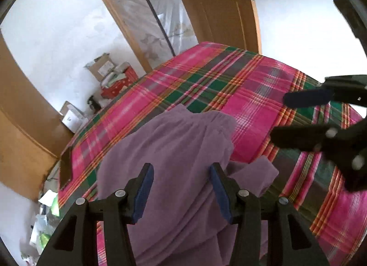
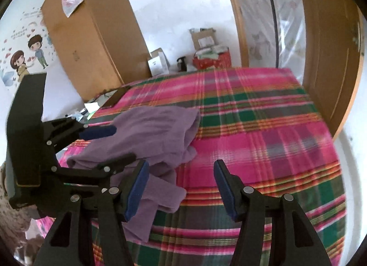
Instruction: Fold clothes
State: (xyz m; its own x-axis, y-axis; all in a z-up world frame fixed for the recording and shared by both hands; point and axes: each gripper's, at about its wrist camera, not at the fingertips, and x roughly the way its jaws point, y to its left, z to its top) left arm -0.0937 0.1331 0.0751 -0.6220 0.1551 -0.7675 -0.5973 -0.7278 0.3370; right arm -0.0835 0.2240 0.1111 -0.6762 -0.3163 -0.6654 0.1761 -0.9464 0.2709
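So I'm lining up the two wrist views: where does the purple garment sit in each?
Left wrist: purple garment fills the lower centre, running under that camera's own jaws.
Right wrist: purple garment lies left of centre on the plaid bedspread.
Shared landmark: red box beyond the bed.

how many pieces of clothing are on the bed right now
1: a crumpled purple garment near the plaid bedspread's near-left edge, under the left tool. More could be hidden in its folds or out of frame.
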